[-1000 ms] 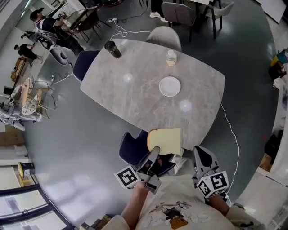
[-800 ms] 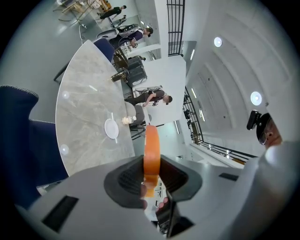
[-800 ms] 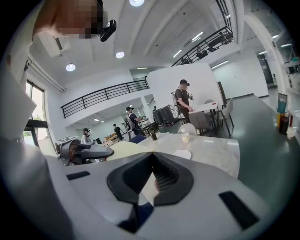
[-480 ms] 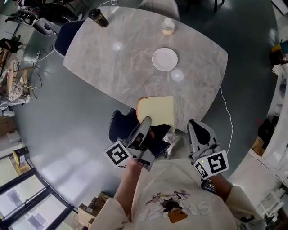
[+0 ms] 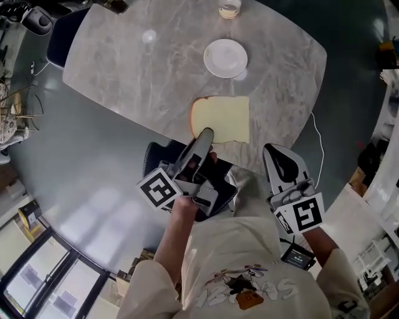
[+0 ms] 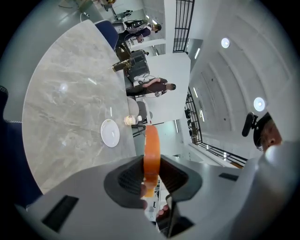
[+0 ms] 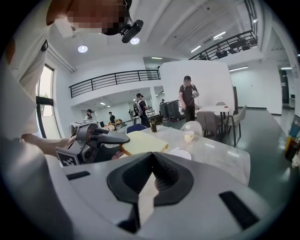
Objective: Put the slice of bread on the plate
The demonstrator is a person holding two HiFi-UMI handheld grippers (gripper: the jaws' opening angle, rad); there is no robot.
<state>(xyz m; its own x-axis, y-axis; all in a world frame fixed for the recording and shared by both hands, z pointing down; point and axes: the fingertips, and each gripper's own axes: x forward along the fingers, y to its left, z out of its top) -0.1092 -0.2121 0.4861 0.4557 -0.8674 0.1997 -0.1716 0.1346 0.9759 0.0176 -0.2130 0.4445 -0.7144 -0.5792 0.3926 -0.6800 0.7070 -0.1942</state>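
Observation:
A pale slice of bread (image 5: 219, 118) with a tan crust hangs flat over the near part of the grey marble table (image 5: 137, 75). My left gripper (image 5: 204, 134) is shut on its near edge. In the left gripper view the bread (image 6: 151, 150) shows edge-on between the pads. The small white plate (image 5: 225, 58) lies empty on the table beyond the bread, apart from it, and shows as the plate (image 6: 110, 133) there too. My right gripper (image 5: 278, 159) hovers right of the bread near the table's edge, shut and empty. Its own view shows the bread (image 7: 143, 142) and the plate (image 7: 180, 153).
A small glass jar (image 5: 229, 7) stands just beyond the plate. A dark blue chair (image 5: 156, 163) is tucked under the table's near edge below my left gripper, and another (image 5: 59, 34) stands at the far left. A white cable (image 5: 319, 140) runs across the floor at the right. People stand far across the room.
Both grippers have moved forward and down toward the table. The bread has gone from off the table's near edge to over the tabletop, closer to the plate.

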